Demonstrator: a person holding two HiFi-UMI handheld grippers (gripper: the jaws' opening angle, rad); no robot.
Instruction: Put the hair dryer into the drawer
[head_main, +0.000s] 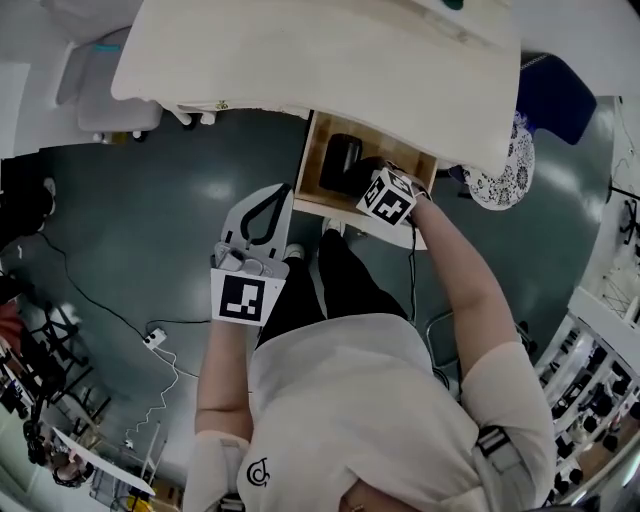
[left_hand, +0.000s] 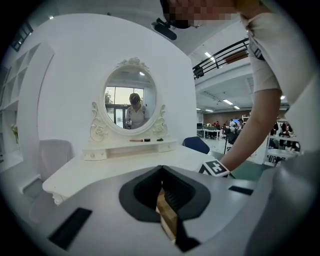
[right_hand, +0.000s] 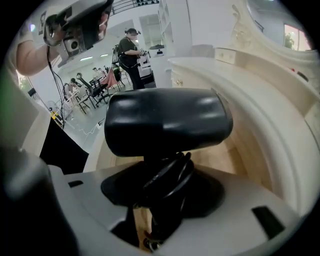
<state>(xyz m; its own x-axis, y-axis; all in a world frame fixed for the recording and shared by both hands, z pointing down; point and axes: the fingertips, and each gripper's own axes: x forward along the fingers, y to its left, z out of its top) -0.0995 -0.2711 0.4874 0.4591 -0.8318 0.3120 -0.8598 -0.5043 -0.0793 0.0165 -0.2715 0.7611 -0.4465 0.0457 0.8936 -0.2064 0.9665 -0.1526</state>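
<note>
hair dryer (right_hand: 167, 120): black. It is held by its handle, with the barrel lying crosswise beyond the jaws. It hangs in the mouth of the open drawer, over the wooden bottom. Whether it already touches the wood I cannot tell.

cord (right_hand: 172, 175): wound round the handle and caught in the same grip. This probably keeps it from trailing over the drawer's rim.

right gripper (right_hand: 165, 172): its jaws pinch the handle and the cord together. It is tipped steeply down into the drawer. A hold at the handle seems chosen so that the barrel can lie down first.

drawer (head_main: 318, 165): pulled out from under the table front, with light wood inside. Nothing else shows in it beside the dryer.

edges: the table (head_main: 300, 50) has a curved front that overhangs the back of the drawer, just beside the barrel's far end. The drawer's side wall stands on the other side.

open room: bare wood shows beneath and behind the barrel, so there seems room to lay the dryder flat. The tight spot is under the overhang, where a lift could knock the barrel.

left gripper (left_hand: 161, 170): its jaws are pressed together on nothing. It is held about level to the left of the drawer, not touching it, and faces the oval mirror (left_hand: 131, 102). It looks parked out of the way, perhaps ready to push the drawer shut.

step in hand: lowering and release, as I judge it. The drawer is not yet closed.
</note>
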